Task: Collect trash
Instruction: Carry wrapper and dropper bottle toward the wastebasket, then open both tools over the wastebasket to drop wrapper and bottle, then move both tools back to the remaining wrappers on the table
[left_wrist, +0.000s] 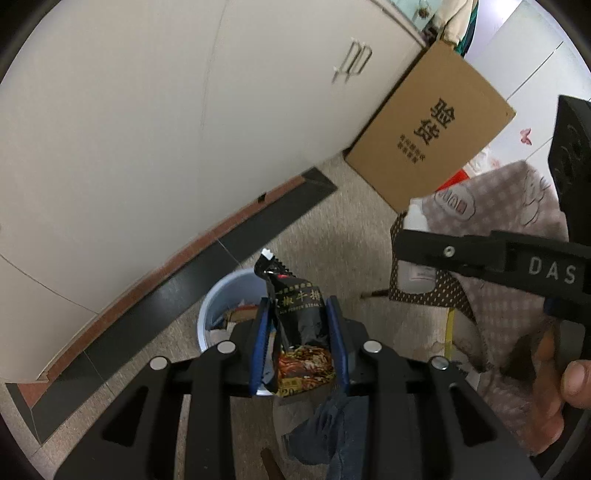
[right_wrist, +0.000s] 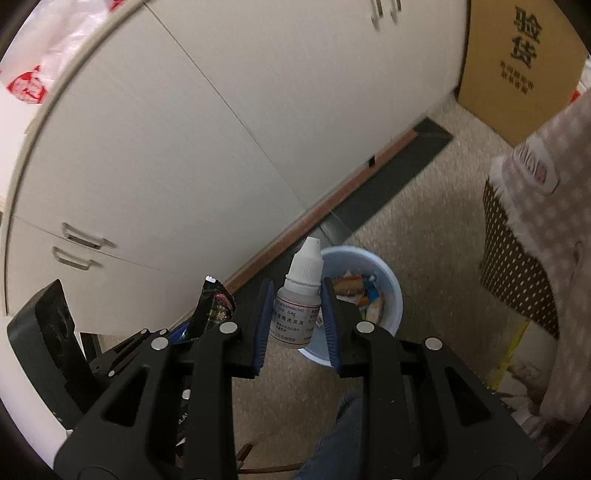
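My left gripper is shut on a black snack wrapper with gold print, held upright above a pale blue trash bin on the floor. The bin holds several pieces of litter. My right gripper is shut on a small white dropper bottle, held upright just left of and above the same bin. The right gripper's body shows at the right of the left wrist view. The wrapper and left gripper show at the lower left of the right wrist view.
White cabinet doors with a dark baseboard run behind the bin. A cardboard box leans at the back right. A dotted bag and pink checked cloth stand to the right. The floor is beige carpet.
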